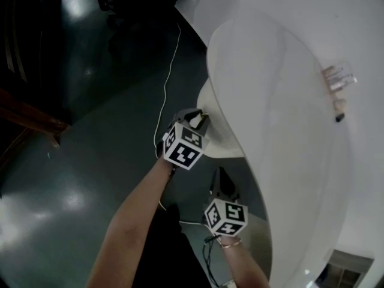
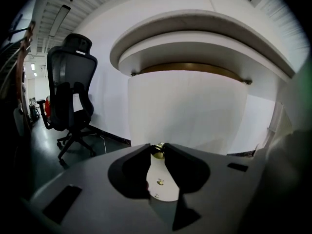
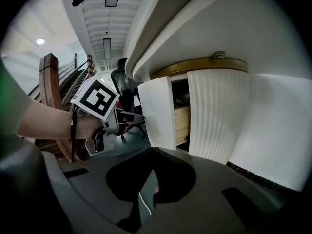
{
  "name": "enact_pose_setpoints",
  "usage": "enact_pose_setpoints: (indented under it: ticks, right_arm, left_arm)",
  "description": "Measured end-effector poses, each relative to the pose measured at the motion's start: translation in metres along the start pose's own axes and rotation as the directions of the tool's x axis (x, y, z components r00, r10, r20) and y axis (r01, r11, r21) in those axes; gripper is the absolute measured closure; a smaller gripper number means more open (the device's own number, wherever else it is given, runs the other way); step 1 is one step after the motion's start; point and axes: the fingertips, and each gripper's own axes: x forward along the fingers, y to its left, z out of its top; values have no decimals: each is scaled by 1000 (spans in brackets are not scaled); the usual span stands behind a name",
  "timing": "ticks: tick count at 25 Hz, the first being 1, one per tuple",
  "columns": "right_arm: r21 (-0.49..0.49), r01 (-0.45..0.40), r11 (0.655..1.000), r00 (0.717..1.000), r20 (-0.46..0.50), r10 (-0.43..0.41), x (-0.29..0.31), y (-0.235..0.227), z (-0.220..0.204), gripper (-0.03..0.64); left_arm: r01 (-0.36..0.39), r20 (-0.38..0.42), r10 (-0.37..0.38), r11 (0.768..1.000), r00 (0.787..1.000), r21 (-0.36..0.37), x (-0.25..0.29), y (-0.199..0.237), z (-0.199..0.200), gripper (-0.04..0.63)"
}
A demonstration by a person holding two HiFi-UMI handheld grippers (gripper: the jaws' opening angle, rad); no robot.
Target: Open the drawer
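Note:
A white curved drawer front (image 2: pixel 185 111) sits under a white rounded counter (image 1: pixel 276 101). My left gripper (image 2: pixel 157 149) has both jaw tips against the small brass knob (image 2: pixel 157 152) on that front; the head view shows this gripper (image 1: pixel 202 119) at the drawer's curved face (image 1: pixel 219 143). In the right gripper view a gap beside the white front (image 3: pixel 158 113) shows a wooden drawer side (image 3: pixel 181 120) next to a ribbed white panel (image 3: pixel 217 116). My right gripper (image 3: pixel 154 150) hangs lower and back from the drawer, its tips together with nothing between them; the head view places it (image 1: pixel 223 185) below the left one.
A black office chair (image 2: pixel 70 96) stands on the dark floor left of the drawer. A thin white cable (image 1: pixel 165 95) runs across the floor. Small items (image 1: pixel 337 80) lie on the counter top. A wooden stair rail (image 3: pixel 48 82) rises at the far left.

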Motion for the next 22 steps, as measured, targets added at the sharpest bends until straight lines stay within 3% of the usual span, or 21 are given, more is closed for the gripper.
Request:
enact_pose_setpoints:
  ticks: [22]
  right_arm:
    - [-29, -73, 997, 997, -39, 72, -34, 60, -3, 614]
  left_arm:
    - [-161, -96, 152, 983, 984, -92, -98, 60, -59, 519]
